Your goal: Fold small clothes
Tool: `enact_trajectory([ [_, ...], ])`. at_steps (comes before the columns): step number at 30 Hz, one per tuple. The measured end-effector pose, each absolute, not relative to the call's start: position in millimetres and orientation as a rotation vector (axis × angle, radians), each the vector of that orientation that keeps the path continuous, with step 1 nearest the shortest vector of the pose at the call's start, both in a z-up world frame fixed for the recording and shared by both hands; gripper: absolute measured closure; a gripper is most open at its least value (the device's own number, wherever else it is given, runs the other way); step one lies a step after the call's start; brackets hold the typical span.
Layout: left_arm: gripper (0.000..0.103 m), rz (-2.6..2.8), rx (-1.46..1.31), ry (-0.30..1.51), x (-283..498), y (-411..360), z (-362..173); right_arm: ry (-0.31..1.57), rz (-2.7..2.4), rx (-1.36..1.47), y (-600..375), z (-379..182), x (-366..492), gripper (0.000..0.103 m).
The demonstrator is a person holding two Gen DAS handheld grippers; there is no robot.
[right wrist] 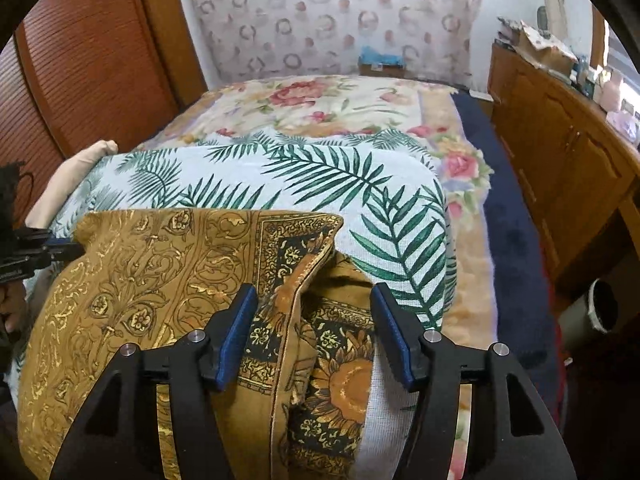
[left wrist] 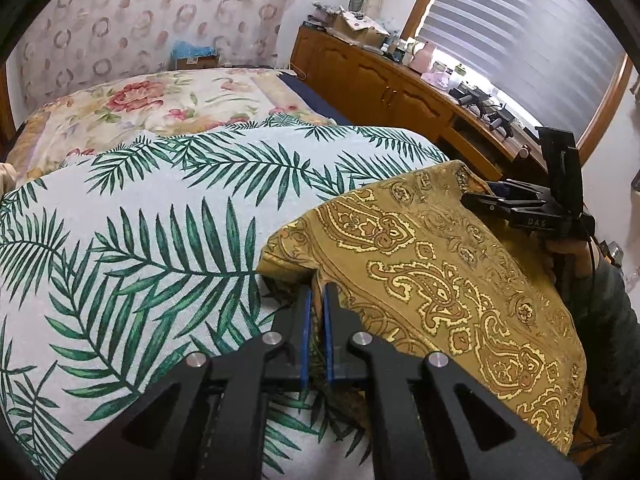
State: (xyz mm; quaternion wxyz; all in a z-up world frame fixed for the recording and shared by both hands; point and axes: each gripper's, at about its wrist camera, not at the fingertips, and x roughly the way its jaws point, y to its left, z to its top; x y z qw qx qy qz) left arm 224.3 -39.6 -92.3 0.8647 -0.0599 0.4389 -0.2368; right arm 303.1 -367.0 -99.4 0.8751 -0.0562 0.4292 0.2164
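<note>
Left wrist view: left gripper (left wrist: pixel 318 292) clamped on edge of mustard paisley garment (left wrist: pixel 432 264) spread over palm-leaf cloth (left wrist: pixel 160 240); right gripper (right wrist: pixel 314 332) released, straddling folded hem. Risk judged: one-sided pull could drag and bunch fabric.

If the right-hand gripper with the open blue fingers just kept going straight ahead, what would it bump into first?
Most likely the mustard paisley cloth: its raised dark-bordered fold sits between the open fingers of the right gripper. Beyond it lies the palm-leaf cover, though depth is hard to judge.
</note>
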Motion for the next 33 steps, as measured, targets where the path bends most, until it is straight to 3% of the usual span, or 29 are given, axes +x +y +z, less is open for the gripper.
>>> enact_trajectory([
  [3, 0.096, -0.493, -0.14, 0.934, 227, -39, -94, 0.89, 0.416, -0.137, -365, -101, 304, 0.033],
  [6, 0.096, -0.493, -0.14, 0.937, 227, -39, -93, 0.896, 0.421, -0.118, -367, -102, 306, 0.036],
  [7, 0.099, -0.497, -0.133, 0.922, 225, -40, -91, 0.896, 0.429, -0.117, -367, -102, 305, 0.043],
  [9, 0.103, -0.507, -0.117, 0.897, 220, -43, -85, 0.906, 0.504, -0.087, -365, -100, 303, 0.086],
  [12, 0.103, -0.527, -0.123, 0.813, 199, -43, -59, 0.871, 0.569, -0.166, -350, -97, 286, 0.095],
  [16, 0.103, -0.548, -0.162, 0.667, 161, -32, -1, 0.774, 0.609, -0.153, -344, -68, 254, 0.098],
  [24, 0.103, -0.532, -0.134, 0.383, 60, -1, 114, 0.469, 0.62, -0.226, -314, 46, 159, 0.098],
  [33, 0.103, -0.428, -0.083, 0.229, 1, 54, 173, 0.24, 0.687, -0.207, -279, 137, 72, 0.099],
])
